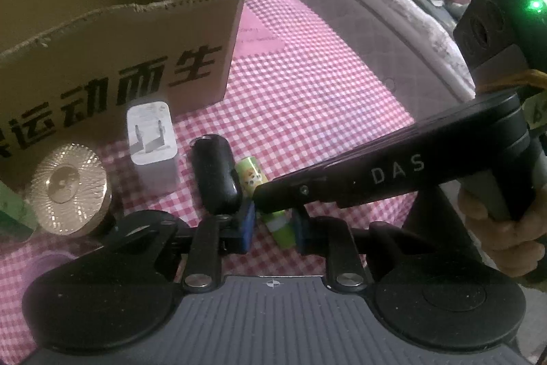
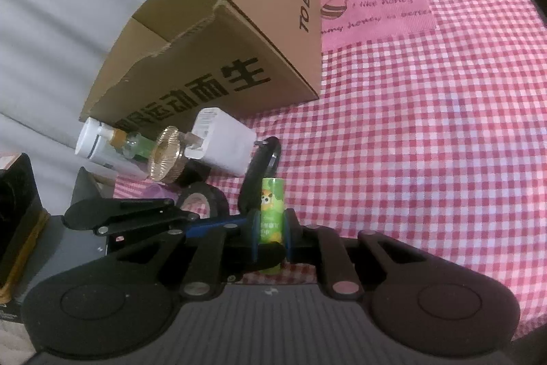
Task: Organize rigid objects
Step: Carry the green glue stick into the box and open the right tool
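Checked cloth carrying the clutter

A cardboard box, white charger and gold lid are sitting on it.

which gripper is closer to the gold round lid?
Left. The left gripper sits just right of the gold lid, at the green tube. The right gripper clamps that same tube, reaching in from the side away from the lid.

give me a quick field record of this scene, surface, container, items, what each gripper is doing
surface: pink-and-white checked cloth
container: open brown cardboard box, upright
loose items: white plug charger, gold ribbed round lid, black oval fob
left gripper: shut on small green cartoon-printed tube
right gripper: shut on the same tube
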`<state>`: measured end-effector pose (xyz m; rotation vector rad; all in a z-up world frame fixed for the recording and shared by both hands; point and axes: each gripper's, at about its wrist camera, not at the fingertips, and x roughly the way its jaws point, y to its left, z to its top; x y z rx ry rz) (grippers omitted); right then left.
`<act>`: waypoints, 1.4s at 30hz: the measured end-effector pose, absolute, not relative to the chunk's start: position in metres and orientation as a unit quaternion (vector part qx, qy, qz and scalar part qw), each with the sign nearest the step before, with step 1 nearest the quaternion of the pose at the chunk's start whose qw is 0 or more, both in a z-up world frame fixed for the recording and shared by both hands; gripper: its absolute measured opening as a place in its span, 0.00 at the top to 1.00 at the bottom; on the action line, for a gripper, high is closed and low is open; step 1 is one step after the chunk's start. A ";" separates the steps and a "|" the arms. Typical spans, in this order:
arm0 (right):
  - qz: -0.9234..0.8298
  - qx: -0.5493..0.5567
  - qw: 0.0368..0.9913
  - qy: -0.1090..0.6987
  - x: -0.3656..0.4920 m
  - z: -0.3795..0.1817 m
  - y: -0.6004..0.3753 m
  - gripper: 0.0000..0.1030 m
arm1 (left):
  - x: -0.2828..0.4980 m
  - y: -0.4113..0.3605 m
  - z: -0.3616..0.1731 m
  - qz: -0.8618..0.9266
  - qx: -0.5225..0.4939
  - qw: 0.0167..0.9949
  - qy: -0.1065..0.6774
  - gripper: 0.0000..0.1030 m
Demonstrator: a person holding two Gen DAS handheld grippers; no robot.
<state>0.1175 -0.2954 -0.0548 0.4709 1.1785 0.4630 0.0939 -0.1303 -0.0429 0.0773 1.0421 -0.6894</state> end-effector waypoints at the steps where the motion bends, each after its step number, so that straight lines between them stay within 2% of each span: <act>1: 0.214 0.219 0.782 0.543 0.116 -0.052 -0.296 0.85 | 0.093 -0.130 -0.041 -0.324 0.035 0.812 0.484 0.79; 13: 0.220 0.187 0.830 0.477 0.102 0.030 -0.268 0.85 | 0.075 -0.088 0.032 -0.324 0.022 0.860 0.394 0.79; 19: 0.264 0.149 0.850 0.432 0.133 0.076 -0.227 0.85 | 0.093 -0.048 0.075 -0.286 0.014 0.888 0.359 0.79; 23: 0.300 0.138 0.841 0.430 0.173 0.090 -0.195 0.85 | 0.119 -0.023 0.089 -0.246 0.007 0.896 0.370 0.79; 27: 0.319 0.140 0.815 0.462 0.220 0.079 -0.165 0.85 | 0.159 -0.004 0.086 -0.221 0.004 0.881 0.418 0.79; 32: 0.316 0.169 0.763 0.538 0.279 0.036 -0.143 0.85 | 0.210 0.013 0.056 -0.210 -0.018 0.841 0.498 0.79; 42: 0.288 0.198 0.666 0.659 0.337 -0.039 -0.128 0.85 | 0.265 0.028 -0.001 -0.179 -0.038 0.767 0.615 0.79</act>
